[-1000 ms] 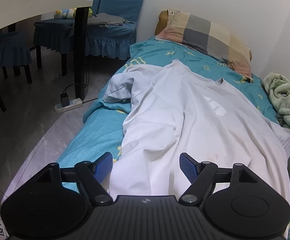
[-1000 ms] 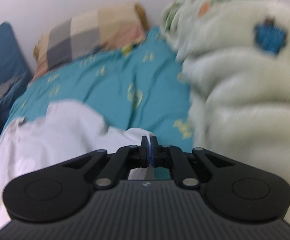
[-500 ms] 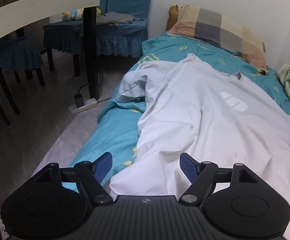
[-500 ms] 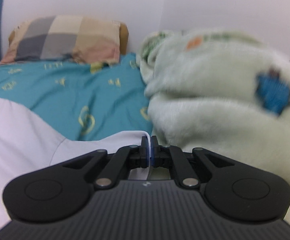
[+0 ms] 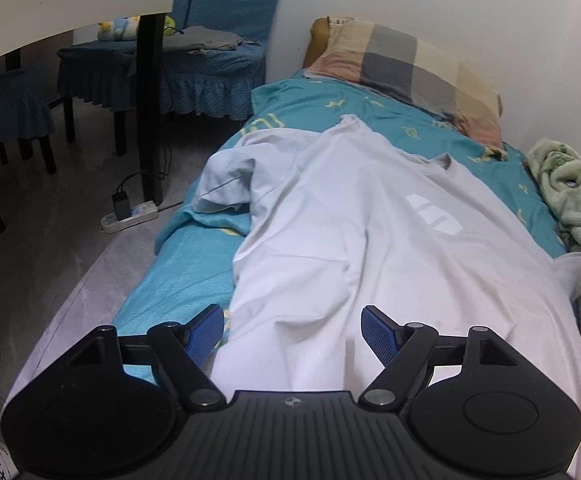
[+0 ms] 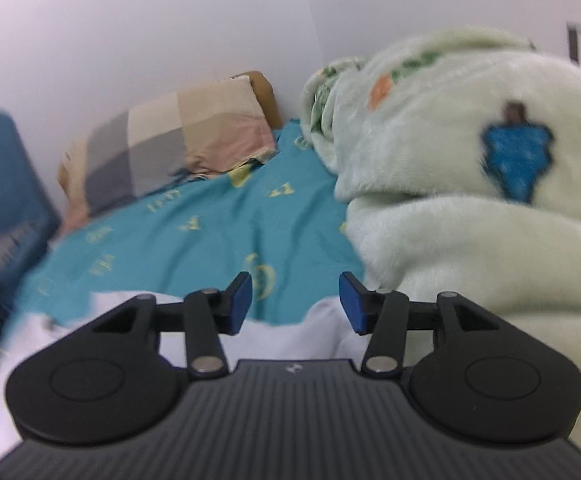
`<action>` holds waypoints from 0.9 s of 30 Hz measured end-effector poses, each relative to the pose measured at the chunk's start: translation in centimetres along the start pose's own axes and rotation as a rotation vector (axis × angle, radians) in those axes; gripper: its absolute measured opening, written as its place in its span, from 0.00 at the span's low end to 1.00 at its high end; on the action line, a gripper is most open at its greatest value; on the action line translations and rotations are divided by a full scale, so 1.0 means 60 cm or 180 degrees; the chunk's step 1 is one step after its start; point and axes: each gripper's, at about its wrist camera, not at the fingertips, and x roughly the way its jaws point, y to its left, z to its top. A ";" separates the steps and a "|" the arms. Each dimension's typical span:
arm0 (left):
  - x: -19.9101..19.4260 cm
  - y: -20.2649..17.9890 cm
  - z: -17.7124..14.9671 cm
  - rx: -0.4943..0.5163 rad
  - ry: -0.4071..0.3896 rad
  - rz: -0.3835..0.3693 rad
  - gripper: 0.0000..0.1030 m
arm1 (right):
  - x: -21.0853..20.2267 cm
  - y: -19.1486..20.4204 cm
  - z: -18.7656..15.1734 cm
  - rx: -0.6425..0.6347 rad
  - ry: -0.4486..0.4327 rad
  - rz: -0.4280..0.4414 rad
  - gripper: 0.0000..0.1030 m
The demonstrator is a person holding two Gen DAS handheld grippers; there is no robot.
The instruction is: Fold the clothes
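Note:
A white T-shirt (image 5: pixel 370 240) lies spread along the teal bed sheet (image 5: pixel 186 264), its left sleeve bunched near the bed's edge. My left gripper (image 5: pixel 292 334) hovers open over the shirt's near hem, nothing pressed between its blue pads. In the right wrist view my right gripper (image 6: pixel 294 302) has its jaws opening. The shirt's edge (image 6: pixel 282 338) lies below and behind the pads, and nothing sits between them. Teal sheet (image 6: pixel 210 232) shows through the gap.
A checked pillow (image 5: pixel 406 68) rests at the head of the bed against the white wall. A fluffy pale green blanket (image 6: pixel 470 184) is heaped on the bed's right side. Left of the bed are a grey floor, a power strip (image 5: pixel 130 216), a table leg (image 5: pixel 150 80) and blue-covered chairs (image 5: pixel 194 68).
My right gripper was shut on the shirt's edge, then let it go and opened. The shirt's right side now lies flat. The left gripper stayed open over the hem.

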 end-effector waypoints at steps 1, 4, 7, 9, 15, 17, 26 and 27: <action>-0.004 -0.001 -0.001 -0.0003 -0.0007 -0.0036 0.76 | -0.006 -0.001 0.000 0.0154 0.0119 0.0083 0.50; -0.014 -0.001 -0.005 -0.0049 -0.0019 -0.0120 0.77 | -0.011 -0.002 -0.013 0.0574 0.0445 0.0246 0.50; -0.019 0.002 -0.007 -0.0109 -0.0020 -0.0158 0.77 | 0.001 0.007 -0.035 0.0732 0.0670 0.0240 0.62; -0.018 0.007 -0.008 -0.0160 -0.0002 -0.0178 0.78 | 0.025 0.017 -0.053 0.0622 0.0757 0.0079 0.65; 0.002 0.014 -0.007 -0.0291 0.0099 -0.0235 0.78 | 0.112 0.007 -0.101 0.0757 0.0900 -0.0192 0.65; 0.013 0.013 -0.006 -0.0295 0.0132 -0.0240 0.78 | 0.137 0.006 -0.110 0.0715 0.0781 -0.0207 0.64; 0.046 0.020 -0.004 -0.0422 0.0235 -0.0291 0.78 | 0.147 -0.002 -0.100 0.0755 0.0073 -0.0344 0.05; 0.044 0.022 -0.003 -0.0443 0.0215 -0.0303 0.78 | 0.134 0.015 -0.090 0.0529 -0.0102 -0.0335 0.05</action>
